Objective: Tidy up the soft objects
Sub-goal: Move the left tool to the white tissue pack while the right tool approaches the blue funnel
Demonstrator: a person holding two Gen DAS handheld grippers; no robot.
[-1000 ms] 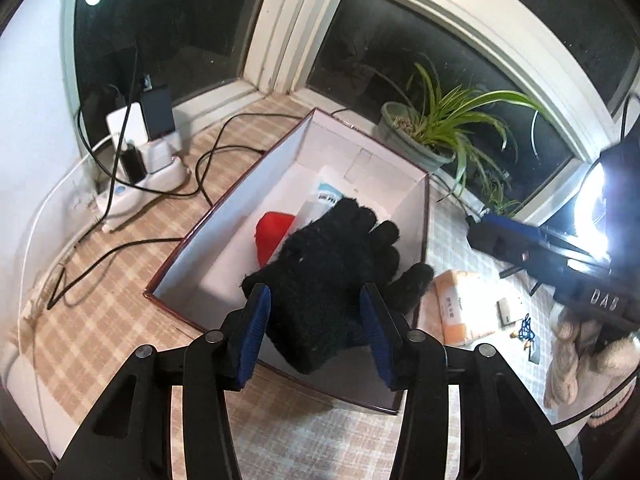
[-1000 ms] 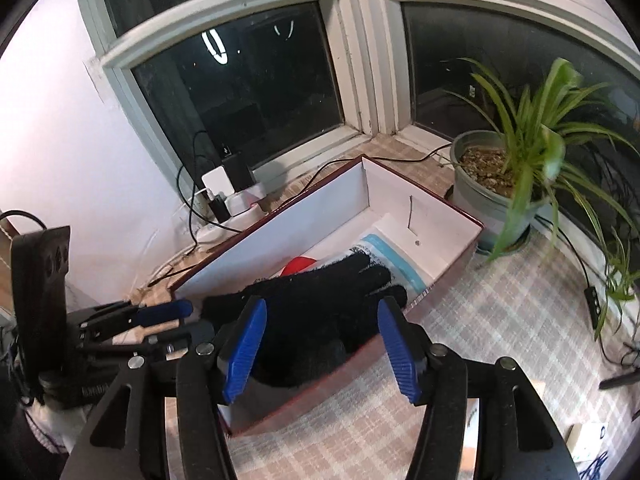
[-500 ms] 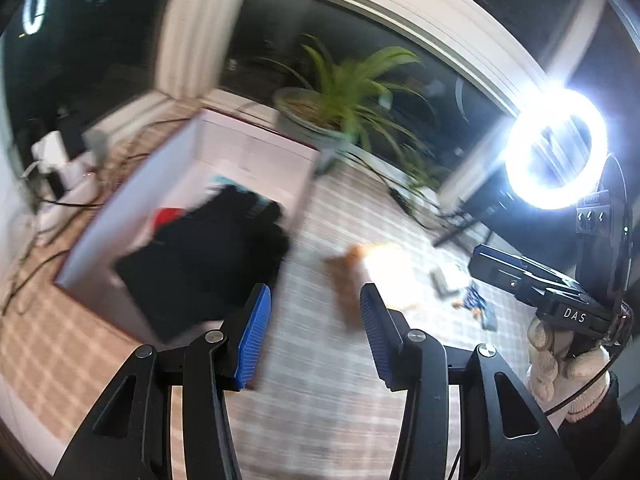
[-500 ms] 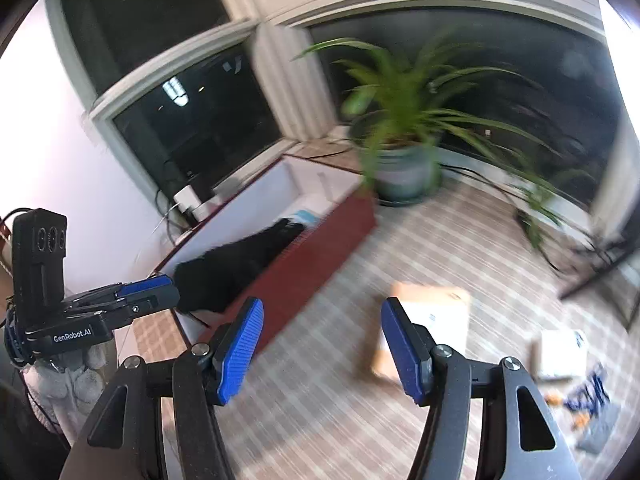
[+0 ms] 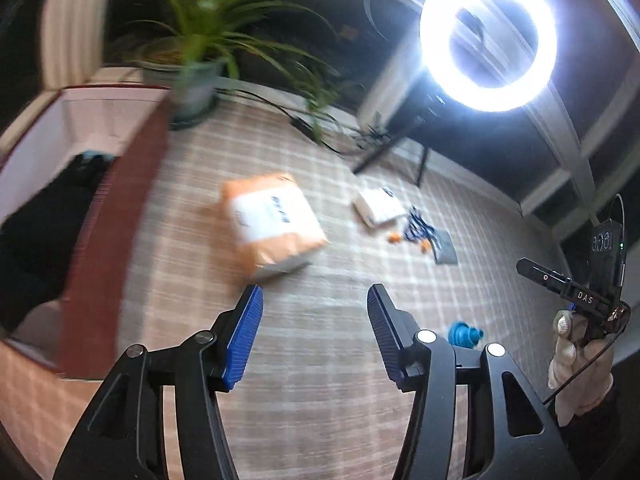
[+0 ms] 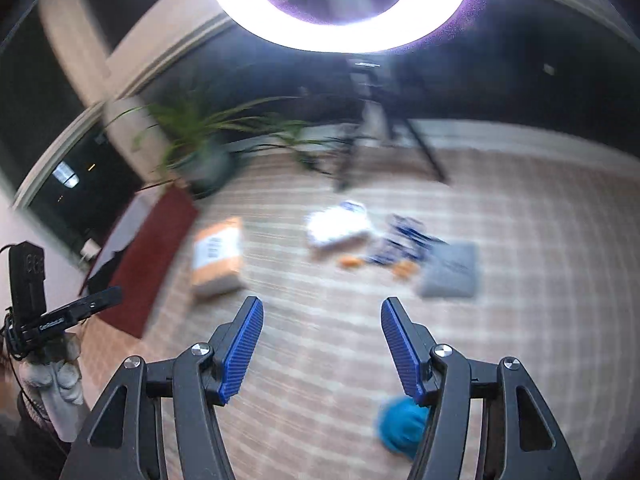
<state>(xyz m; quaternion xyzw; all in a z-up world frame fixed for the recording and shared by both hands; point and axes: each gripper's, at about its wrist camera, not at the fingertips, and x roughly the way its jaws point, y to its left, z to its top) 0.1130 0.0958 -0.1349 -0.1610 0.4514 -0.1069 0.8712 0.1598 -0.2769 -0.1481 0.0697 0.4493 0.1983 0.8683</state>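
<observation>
My left gripper [image 5: 314,294] hovers over the checked cloth with its jaws opening and nothing between them. Just beyond it lies an orange and white soft pack [image 5: 276,222], which also lies left of centre in the right wrist view [image 6: 218,258]. The dark red box [image 5: 104,240] at the left holds a black glove [image 5: 36,232]. My right gripper [image 6: 322,306] is open and empty above the cloth. A small white pack [image 6: 338,226], blue cords with orange bits [image 6: 400,240] and a grey pouch [image 6: 450,270] lie ahead of it. A blue soft thing [image 6: 402,426] sits under its right finger.
A potted plant [image 5: 196,76] stands behind the box. A bright ring light [image 5: 488,36] on a tripod [image 6: 384,140] stands at the back. Gloved hands hold both grippers. Both views are blurred by motion.
Both grippers have swung right, away from the box. The black glove, earlier between both pairs of jaws, now lies in the box. The loose packs have come into view.
</observation>
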